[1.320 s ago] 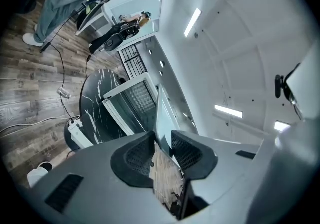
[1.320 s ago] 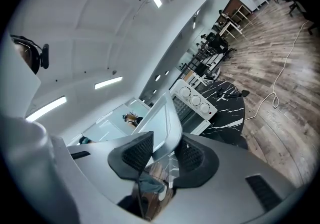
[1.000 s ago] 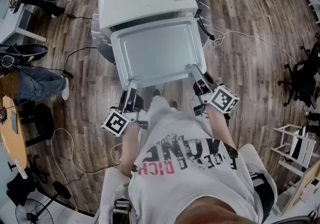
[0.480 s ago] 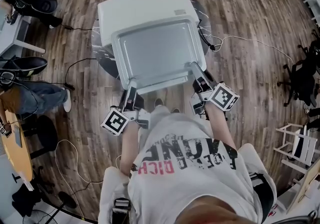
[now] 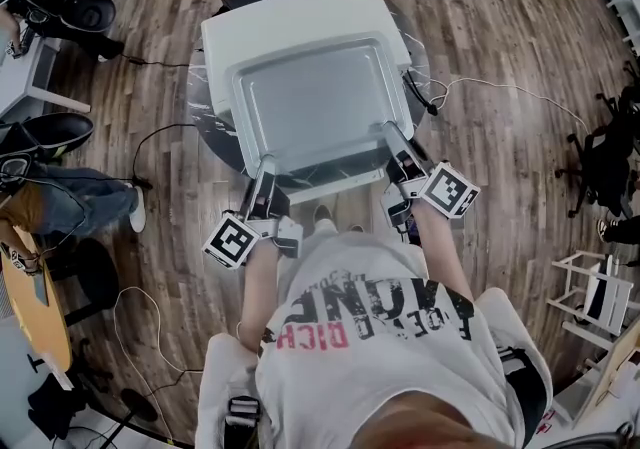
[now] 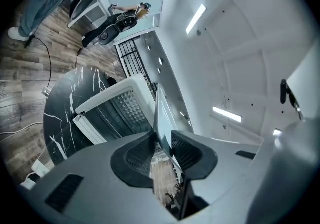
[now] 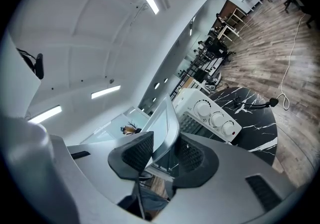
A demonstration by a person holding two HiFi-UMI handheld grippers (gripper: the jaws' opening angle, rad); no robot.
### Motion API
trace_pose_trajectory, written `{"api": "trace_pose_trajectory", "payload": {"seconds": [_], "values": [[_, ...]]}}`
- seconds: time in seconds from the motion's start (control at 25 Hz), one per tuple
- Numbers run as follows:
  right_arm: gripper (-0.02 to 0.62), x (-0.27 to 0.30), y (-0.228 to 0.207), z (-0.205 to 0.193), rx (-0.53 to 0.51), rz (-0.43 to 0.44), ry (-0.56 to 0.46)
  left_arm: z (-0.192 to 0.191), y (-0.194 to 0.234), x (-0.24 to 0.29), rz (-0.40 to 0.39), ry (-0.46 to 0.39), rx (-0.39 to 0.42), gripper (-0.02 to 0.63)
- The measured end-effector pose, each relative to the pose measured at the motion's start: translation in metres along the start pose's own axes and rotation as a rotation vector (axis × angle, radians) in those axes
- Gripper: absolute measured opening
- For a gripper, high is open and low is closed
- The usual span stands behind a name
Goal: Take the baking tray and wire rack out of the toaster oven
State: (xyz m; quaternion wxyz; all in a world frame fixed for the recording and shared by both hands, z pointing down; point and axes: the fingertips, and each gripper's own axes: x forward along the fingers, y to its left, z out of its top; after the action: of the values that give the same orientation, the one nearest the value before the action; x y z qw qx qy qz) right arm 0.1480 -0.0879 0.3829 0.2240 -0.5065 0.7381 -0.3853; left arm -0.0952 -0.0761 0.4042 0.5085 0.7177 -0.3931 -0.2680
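A silver baking tray (image 5: 315, 107) hangs level over the top of the white toaster oven (image 5: 290, 12), held by its near edge. My left gripper (image 5: 265, 165) is shut on the tray's near left corner, and my right gripper (image 5: 390, 132) is shut on the near right corner. In the left gripper view the tray's thin rim (image 6: 159, 113) runs between the black pads of the left gripper (image 6: 161, 150). The oven (image 6: 115, 106) stands behind with its front open, and a grid pattern shows inside. In the right gripper view the tray (image 7: 165, 128) sits between the pads of the right gripper (image 7: 165, 153).
The oven stands on a round black marble table (image 5: 200, 102). Its three knobs (image 7: 215, 118) face the right gripper. Cables (image 5: 500, 87) trail over the wood floor. A seated person (image 5: 60, 197) is at the left, with chairs and a white rack (image 5: 595, 297) at the right.
Both grippers have carried the tray away from the person. It was just in front of the oven's opening and now lies over the oven's top.
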Motion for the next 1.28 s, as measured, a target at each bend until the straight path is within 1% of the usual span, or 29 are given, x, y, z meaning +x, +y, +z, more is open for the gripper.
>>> {"api": "trace_pose_trajectory", "payload": {"seconds": [0.08, 0.16, 0.24, 0.36, 0.68, 1.08, 1.28], "values": [[0.121, 0.005, -0.008, -0.002, 0.008, -0.051, 0.012, 0.006, 0.003, 0.005, 0.004, 0.002, -0.005, 0.101], [0.121, 0.011, -0.013, -0.004, 0.019, -0.088, 0.024, 0.013, 0.009, 0.007, 0.028, 0.011, 0.015, 0.103], [0.121, 0.018, -0.014, -0.006, 0.028, -0.094, 0.029, 0.019, 0.014, 0.010, 0.049, 0.018, 0.025, 0.103], [0.121, 0.026, -0.017, -0.007, 0.042, -0.101, 0.027, 0.023, 0.018, 0.016, 0.052, 0.024, 0.000, 0.104], [0.121, 0.038, -0.024, -0.009, 0.061, -0.131, 0.018, 0.032, 0.031, 0.027, 0.114, 0.064, -0.006, 0.103], [0.121, 0.061, -0.026, 0.004, 0.079, -0.159, -0.005, 0.045, 0.031, 0.049, 0.137, 0.093, -0.056, 0.103], [0.117, 0.076, -0.032, 0.012, 0.087, -0.189, -0.041, 0.049, 0.034, 0.063, 0.116, 0.105, -0.078, 0.101]]}}
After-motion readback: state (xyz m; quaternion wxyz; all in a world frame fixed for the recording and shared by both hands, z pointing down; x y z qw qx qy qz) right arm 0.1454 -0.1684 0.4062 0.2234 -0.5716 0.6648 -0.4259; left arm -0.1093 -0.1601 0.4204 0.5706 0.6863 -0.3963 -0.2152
